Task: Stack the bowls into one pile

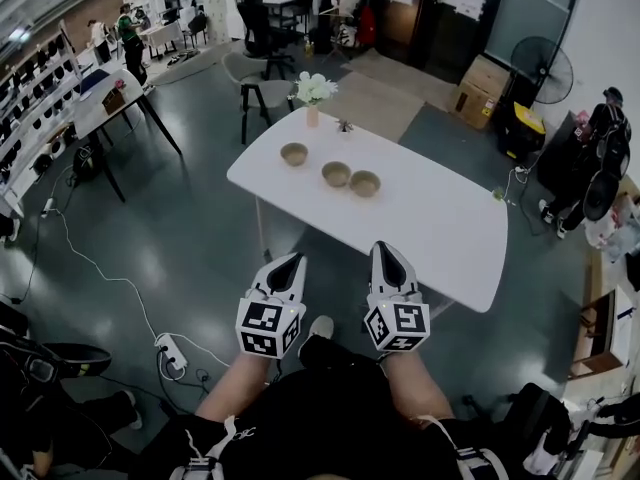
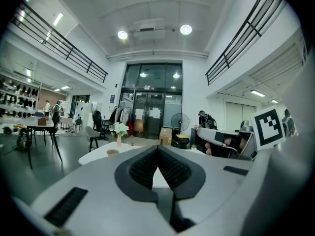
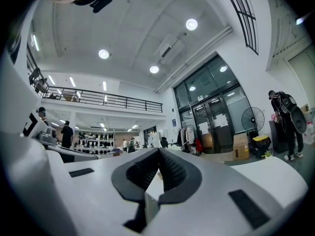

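Note:
Three tan bowls stand apart on the white table (image 1: 440, 238): one at the far left (image 1: 294, 153), one in the middle (image 1: 336, 174), one just right of it (image 1: 365, 183). My left gripper (image 1: 293, 261) and right gripper (image 1: 383, 251) hover side by side short of the table's near edge, well away from the bowls. Both are shut, tips meeting, with nothing between them. In the left gripper view the left gripper (image 2: 157, 149) points at the table, where one bowl (image 2: 112, 152) shows. The right gripper (image 3: 158, 151) in its own view hides the bowls.
A vase of white flowers (image 1: 314, 92) stands at the table's far edge, a grey chair (image 1: 250, 80) behind it. A power strip and cable (image 1: 170, 354) lie on the floor at my left. A person (image 1: 592, 158) stands at the right, beside boxes and a fan (image 1: 541, 71).

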{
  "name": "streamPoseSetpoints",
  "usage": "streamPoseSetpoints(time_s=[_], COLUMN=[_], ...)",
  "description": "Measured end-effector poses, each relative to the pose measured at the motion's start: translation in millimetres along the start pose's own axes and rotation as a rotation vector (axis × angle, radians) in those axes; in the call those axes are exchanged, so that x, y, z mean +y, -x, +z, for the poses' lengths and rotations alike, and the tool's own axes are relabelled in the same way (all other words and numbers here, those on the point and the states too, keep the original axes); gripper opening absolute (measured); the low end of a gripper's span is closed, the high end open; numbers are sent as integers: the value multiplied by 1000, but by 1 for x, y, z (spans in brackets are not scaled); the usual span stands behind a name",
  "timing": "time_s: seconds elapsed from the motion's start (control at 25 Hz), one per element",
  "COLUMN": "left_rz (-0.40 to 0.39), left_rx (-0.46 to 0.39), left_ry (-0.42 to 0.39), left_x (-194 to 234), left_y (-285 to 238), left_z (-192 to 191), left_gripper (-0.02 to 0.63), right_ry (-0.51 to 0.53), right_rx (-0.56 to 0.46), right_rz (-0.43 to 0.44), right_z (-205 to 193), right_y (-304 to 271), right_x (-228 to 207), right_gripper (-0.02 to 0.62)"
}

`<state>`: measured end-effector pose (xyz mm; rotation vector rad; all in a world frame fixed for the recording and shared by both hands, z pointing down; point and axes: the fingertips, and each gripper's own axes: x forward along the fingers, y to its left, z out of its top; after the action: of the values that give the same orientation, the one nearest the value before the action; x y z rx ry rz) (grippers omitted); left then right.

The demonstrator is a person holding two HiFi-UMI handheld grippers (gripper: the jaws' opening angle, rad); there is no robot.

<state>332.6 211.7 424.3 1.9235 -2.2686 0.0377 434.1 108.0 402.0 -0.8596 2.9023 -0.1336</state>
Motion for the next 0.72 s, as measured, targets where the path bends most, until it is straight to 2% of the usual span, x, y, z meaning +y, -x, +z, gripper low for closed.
streamPoseSetpoints(time_s=[0.36, 0.72], left_rz=[2, -39], left_rx=[1, -11], left_ry=[-14, -88], left_x=[61, 128], left_y=[-64, -161], left_z=[0, 46], left_gripper=[14, 14], right_ry=[-2, -18], right_rx=[0, -30], right_rz=[6, -44], right_z=[-24, -13], right_y=[-83, -206], right_x=[-7, -39], right_gripper=[17, 17])
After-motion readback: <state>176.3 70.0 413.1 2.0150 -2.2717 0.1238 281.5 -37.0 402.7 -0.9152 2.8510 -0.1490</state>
